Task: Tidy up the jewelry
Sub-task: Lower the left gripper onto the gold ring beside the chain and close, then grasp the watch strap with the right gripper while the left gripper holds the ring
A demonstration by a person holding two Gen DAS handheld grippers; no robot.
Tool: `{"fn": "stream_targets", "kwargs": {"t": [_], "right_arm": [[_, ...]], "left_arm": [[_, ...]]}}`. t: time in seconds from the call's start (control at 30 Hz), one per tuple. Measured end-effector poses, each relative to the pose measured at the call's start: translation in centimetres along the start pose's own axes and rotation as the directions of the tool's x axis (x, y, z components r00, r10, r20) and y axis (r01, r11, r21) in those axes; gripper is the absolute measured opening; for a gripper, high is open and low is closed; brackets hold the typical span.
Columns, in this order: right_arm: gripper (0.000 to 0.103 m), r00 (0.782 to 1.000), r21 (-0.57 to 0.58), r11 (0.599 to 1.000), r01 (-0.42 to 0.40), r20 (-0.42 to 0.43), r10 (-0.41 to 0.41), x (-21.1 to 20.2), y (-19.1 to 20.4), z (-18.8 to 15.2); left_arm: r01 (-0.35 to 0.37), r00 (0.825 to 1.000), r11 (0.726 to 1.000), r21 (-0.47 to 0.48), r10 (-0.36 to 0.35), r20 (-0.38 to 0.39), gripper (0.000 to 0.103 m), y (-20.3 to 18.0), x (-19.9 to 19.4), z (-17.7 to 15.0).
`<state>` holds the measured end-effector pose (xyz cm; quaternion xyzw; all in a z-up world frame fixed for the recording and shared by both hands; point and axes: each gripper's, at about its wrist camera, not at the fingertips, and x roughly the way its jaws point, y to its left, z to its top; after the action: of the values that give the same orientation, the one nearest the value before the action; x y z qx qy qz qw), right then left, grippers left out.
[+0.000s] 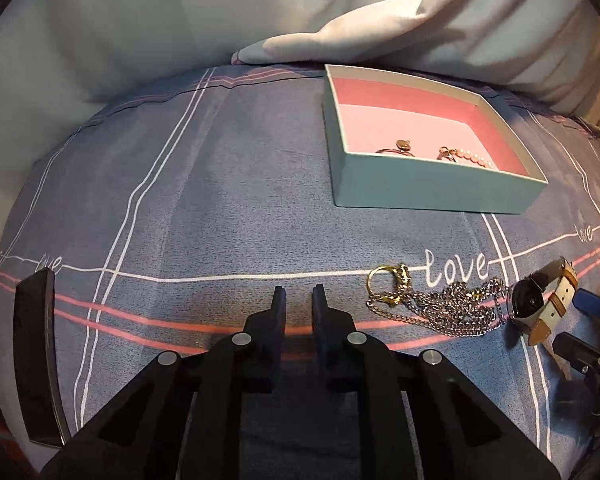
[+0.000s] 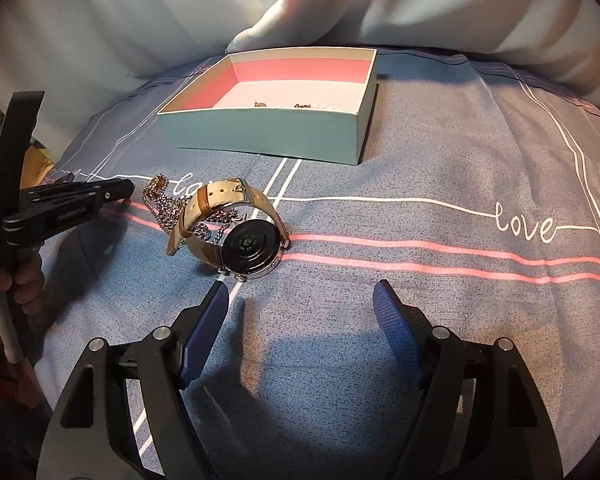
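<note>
We see a round black-backed watch with a cream leather strap [image 2: 236,228] lying on a tangled silver chain [image 2: 172,208], just ahead-left of our right gripper [image 2: 300,304], whose jaws are spread and empty. Our left gripper [image 1: 299,300] is nearly clenched on nothing. Farther ahead sits a teal box with pink lining [image 2: 268,136].

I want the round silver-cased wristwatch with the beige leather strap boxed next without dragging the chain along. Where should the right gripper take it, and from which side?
Probably at the round silver-cased wristwatch itself, across the case edges, coming from the near side where the open right gripper already faces it. The case stands tilted with its dark back showing, and the silver chain lies behind, under the beige leather strap.
</note>
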<state>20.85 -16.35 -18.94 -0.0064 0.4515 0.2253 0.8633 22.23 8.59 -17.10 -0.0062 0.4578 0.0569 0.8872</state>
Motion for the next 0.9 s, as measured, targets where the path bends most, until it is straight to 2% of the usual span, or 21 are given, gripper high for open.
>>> {"fn": "stream_targets", "kwargs": {"t": [0.17,0.33,0.37,0.43,0.5,0.63,0.67,0.77,0.83,0.87,0.9], "right_arm": [[0.075,1.0,0.0,1.0,-0.002,-0.001,0.002,0.1,0.0,0.0],[0.076,1.0,-0.01,1.0,-0.01,-0.006,0.01,0.1,0.2,-0.2],[0.076,1.0,-0.012,1.0,-0.01,-0.006,0.01,0.1,0.2,-0.2],[0.076,1.0,-0.011,1.0,-0.012,-0.006,0.012,0.0,0.2,-0.3],[0.076,1.0,-0.006,1.0,-0.014,-0.004,0.014,0.0,0.2,-0.3],[0.076,1.0,-0.012,1.0,-0.023,0.01,0.023,0.2,0.5,0.3],[0.076,1.0,-0.022,1.0,-0.022,0.016,0.023,0.3,0.6,0.6],[0.076,0.999,-0.06,0.998,-0.005,0.04,0.007,0.7,1.3,1.6],[0.072,0.998,-0.095,0.995,0.006,0.055,-0.001,1.0,1.9,2.2],[0.07,0.998,-0.115,0.993,0.006,0.055,0.001,1.2,2.2,2.5],[0.061,0.998,-0.133,0.991,0.01,0.061,-0.002,1.4,2.6,2.8]], "left_arm": [[0.057,0.998,0.998,-0.014,-0.057,-0.018,0.015,0.8,-0.5,-0.1],[0.096,0.995,0.995,-0.018,-0.096,-0.014,0.042,-0.1,-0.3,0.3],[0.114,0.993,0.993,-0.025,-0.114,-0.014,0.045,-0.3,-0.3,0.5],[0.157,0.987,0.987,-0.03,-0.158,-0.013,0.057,-0.9,-0.6,0.5],[0.164,0.987,0.986,-0.016,-0.164,-0.004,0.063,-1.7,-0.8,0.4],[0.155,0.988,0.987,0.033,-0.155,-0.016,0.063,-3.5,-0.5,-0.3],[0.146,0.989,0.988,0.05,-0.145,-0.018,0.063,-3.9,-0.3,-0.4],[0.117,0.993,0.988,0.097,-0.116,-0.01,0.046,-4.8,0.0,-0.6],[0.128,0.992,0.986,0.108,-0.128,-0.007,0.02,-5.0,-0.1,-0.4],[0.148,0.989,0.983,0.104,-0.148,-0.011,0.011,-5.0,-0.2,-0.2],[0.158,0.987,0.983,0.094,-0.157,-0.013,0.005,-4.8,-0.3,0.1]]}}
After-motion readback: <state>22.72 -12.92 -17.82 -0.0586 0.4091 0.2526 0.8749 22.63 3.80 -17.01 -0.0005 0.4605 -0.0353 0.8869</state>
